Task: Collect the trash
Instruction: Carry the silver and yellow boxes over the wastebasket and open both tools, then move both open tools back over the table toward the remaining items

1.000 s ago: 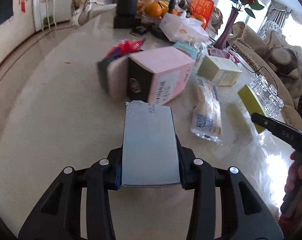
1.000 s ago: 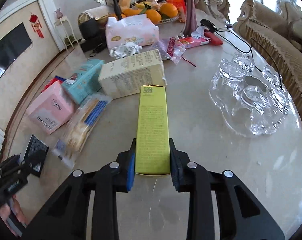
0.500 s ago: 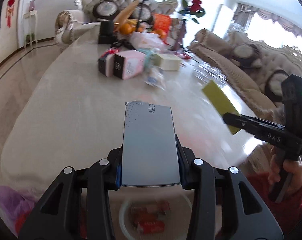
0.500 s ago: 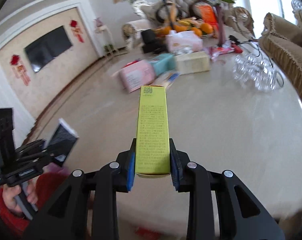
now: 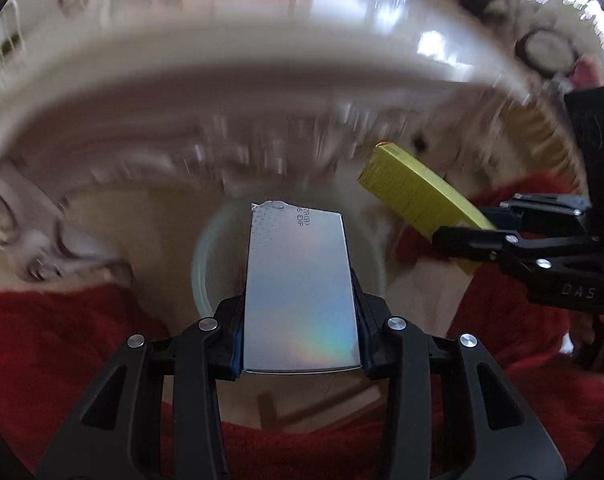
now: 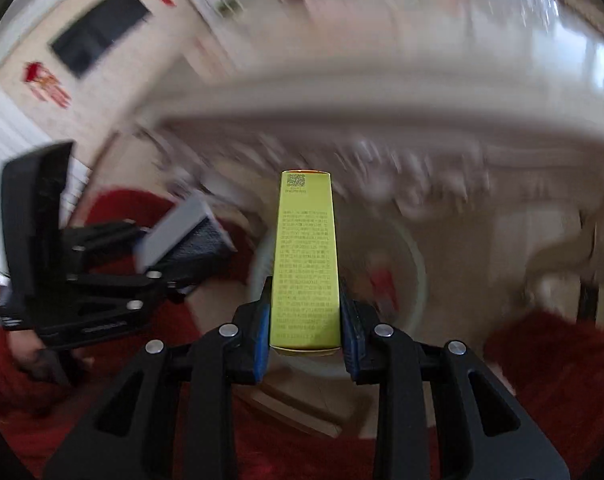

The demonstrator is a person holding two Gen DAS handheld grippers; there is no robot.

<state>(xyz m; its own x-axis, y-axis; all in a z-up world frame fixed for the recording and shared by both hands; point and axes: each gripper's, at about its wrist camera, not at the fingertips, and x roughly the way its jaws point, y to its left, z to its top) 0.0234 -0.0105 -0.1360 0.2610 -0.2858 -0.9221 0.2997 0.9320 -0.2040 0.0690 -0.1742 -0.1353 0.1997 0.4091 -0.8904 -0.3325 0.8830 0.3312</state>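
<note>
Both boxes hang over the pale round bin [image 5: 205,264] on the floor, prob. for dropping in. Left hand-held gripper [image 5: 299,334] is clamped on a silver holographic box [image 5: 299,280], long axis running to 12 o'clock, tipped down at the bin. Right hand-held gripper [image 6: 304,330] pinches a yellow-green carton [image 6: 305,256] by its lower end, also pointing 12, w/ the bin rim at 3.

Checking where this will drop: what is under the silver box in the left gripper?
A pale round bin sits below the silver box, its rim showing on both sides. The box covers most of the bin's inside, so its contents cannot be told here.
</note>
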